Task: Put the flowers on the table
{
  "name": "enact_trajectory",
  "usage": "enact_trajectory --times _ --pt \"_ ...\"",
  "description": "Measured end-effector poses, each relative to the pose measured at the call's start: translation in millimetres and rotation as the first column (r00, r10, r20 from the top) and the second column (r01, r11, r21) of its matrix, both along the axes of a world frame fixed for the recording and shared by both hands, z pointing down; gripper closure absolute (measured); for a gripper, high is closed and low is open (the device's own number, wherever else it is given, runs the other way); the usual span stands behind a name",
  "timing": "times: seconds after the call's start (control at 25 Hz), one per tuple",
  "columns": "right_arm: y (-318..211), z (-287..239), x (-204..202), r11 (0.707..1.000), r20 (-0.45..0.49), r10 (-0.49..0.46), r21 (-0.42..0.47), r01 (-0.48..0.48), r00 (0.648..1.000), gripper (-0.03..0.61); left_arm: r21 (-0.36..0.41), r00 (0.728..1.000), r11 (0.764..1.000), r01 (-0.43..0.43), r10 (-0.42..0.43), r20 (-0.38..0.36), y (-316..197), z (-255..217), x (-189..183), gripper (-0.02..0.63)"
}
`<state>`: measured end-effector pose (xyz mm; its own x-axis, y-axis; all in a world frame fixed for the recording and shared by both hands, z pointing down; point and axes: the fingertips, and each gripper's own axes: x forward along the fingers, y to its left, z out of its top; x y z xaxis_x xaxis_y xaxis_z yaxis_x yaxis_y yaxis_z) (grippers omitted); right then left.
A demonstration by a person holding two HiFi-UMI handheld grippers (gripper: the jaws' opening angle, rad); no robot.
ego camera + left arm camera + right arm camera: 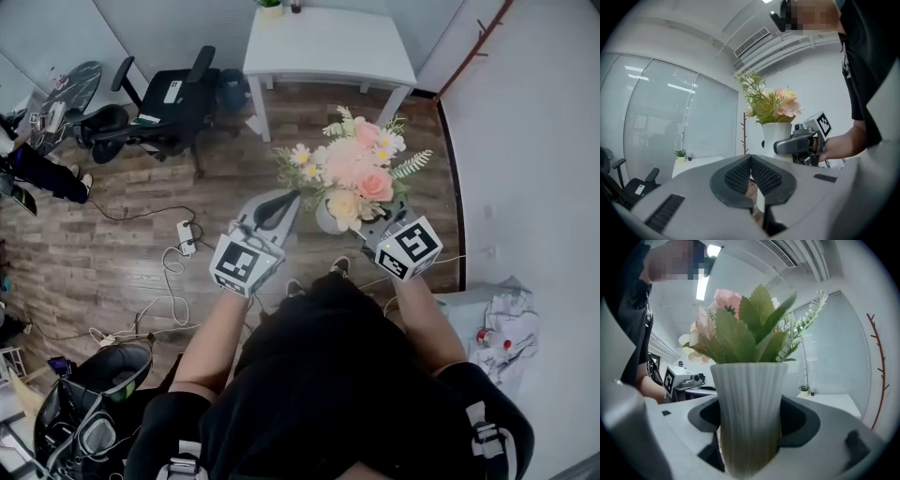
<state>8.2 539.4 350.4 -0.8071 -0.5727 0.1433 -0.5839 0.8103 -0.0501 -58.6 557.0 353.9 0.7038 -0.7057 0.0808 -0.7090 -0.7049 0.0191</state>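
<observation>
Snugly clasped between wide right gripper (752,420) fingers (802,422), the white vase (749,390) of flowers (356,169); left gripper (751,161) fingers (735,178) together.

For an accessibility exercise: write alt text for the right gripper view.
A white ribbed vase of pink flowers and green leaves sits gripped in the right hand-held gripper's jaws. Behind are the left hand-held gripper and a white table.

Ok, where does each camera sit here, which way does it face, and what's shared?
Head view: on the head, facing steeply down; forearms, left gripper, right gripper, flowers.
Left gripper view: on the shut, empty left gripper, facing the vase; right hand shows.
Right gripper view: on the right gripper gripping the vase; torso at left.
Shared: flowers, white table.
</observation>
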Motion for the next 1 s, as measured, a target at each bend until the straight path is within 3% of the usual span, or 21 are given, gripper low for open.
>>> enact_trajectory --times 0.28,1.0 --pt "-19.6 -1.3 -3.2 1.000 0.005 0.015 0.011 -0.015 1.000 0.229 -0.007 1.000 1.000 -0.015 0.015 -0.012 -18.4 1.6 -1.8 0.601" --pt "-144.7 0.0 24.6 0.999 -0.005 -0.037 -0.012 0.037 0.999 0.228 -0.009 1.000 1.000 0.009 -0.009 -0.013 -144.3 -5.9 33.1 0.601"
